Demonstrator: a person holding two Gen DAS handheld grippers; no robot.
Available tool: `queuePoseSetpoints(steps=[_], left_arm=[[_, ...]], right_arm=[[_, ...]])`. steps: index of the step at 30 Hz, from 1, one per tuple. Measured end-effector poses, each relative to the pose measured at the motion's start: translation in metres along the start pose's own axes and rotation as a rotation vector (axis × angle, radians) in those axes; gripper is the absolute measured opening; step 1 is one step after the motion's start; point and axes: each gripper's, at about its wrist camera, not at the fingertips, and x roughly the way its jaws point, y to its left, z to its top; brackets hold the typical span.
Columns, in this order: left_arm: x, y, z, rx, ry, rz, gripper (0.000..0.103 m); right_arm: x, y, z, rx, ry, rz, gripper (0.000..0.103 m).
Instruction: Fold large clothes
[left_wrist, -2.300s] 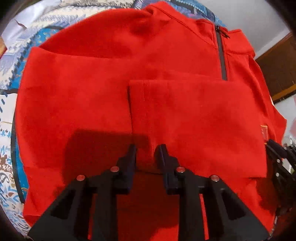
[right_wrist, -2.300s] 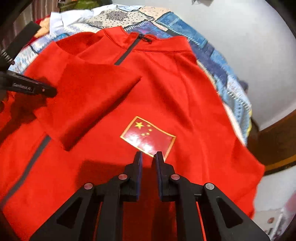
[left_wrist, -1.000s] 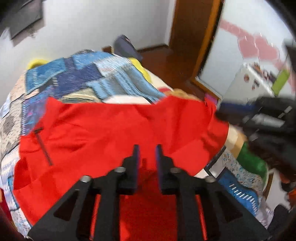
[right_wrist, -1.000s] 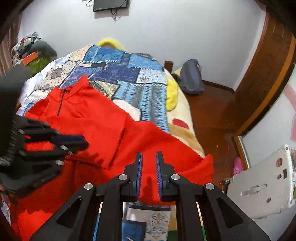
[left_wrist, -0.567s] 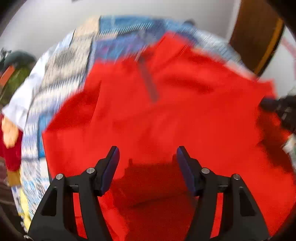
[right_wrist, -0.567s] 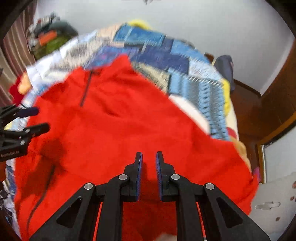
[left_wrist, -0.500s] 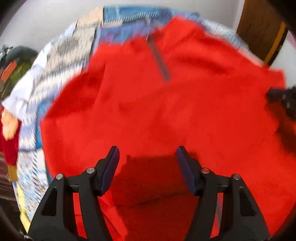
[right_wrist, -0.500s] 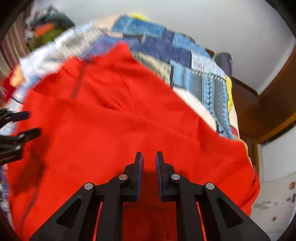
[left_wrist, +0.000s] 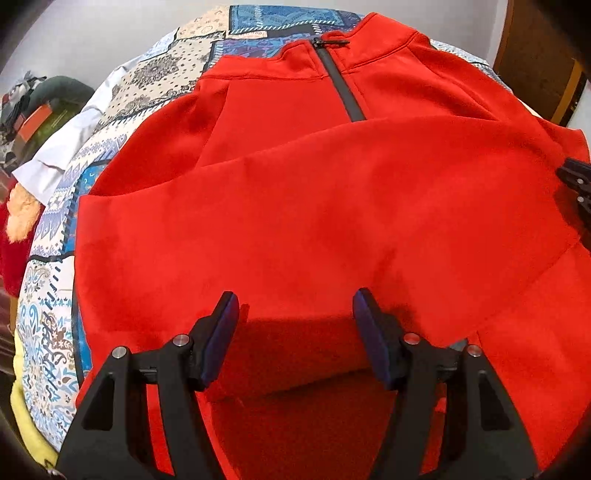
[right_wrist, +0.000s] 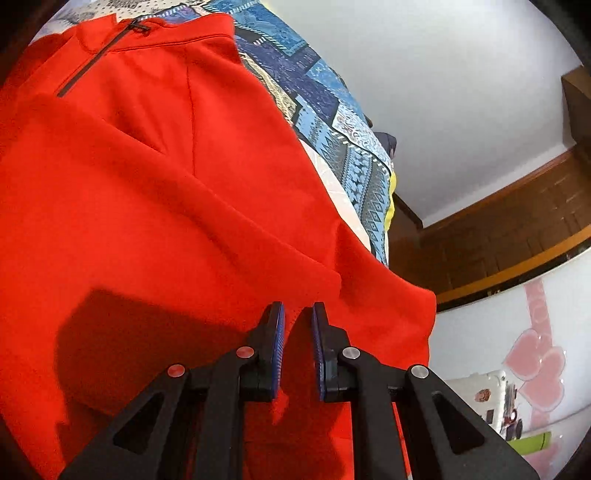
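Left gripper (left_wrist: 295, 332) gapes empty, right gripper (right_wrist: 297, 328) pinches red jacket (left_wrist: 314, 206) hem; I judge bottom fold laid (further folds remain).

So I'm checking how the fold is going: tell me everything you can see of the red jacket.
The red jacket is plain, soft-looking fabric with a stand collar and a dark zipper. It lies spread on the patchwork quilt, its lower part folded up over the chest. The right gripper is shut on a fold of it; the left gripper, just opened, holds nothing.
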Motion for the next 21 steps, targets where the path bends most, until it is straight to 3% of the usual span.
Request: queuePoseSetpoints(steps=[8,12,14,16,20,21], left_arm=[[-0.001,-0.009,0.005,0.04,0.017,0.081,0.067],[-0.011,-0.023,0.011,0.101,0.016,0.132,0.066],[-0.018,-0.029,0.016,0.119,0.003,0.119,0.066],[-0.031,-0.041,0.024,0.133,-0.031,0.093,0.066],[-0.061,-0.072,0.048,0.141,-0.114,0.015,0.066],[-0.07,-0.085,0.055,0.147,-0.135,-0.02,0.066]], right_arm=[[-0.007,-0.037,-0.033,0.06,0.033,0.087,0.01],[-0.017,-0.096,-0.074,0.249,0.04,0.275,0.01],[-0.015,-0.136,-0.102,0.385,0.046,0.361,0.01],[-0.002,-0.164,-0.126,0.471,0.084,0.388,0.01],[0.038,-0.178,-0.166,0.49,0.202,0.386,0.011],[0.042,-0.181,-0.174,0.502,0.197,0.389,0.025]])
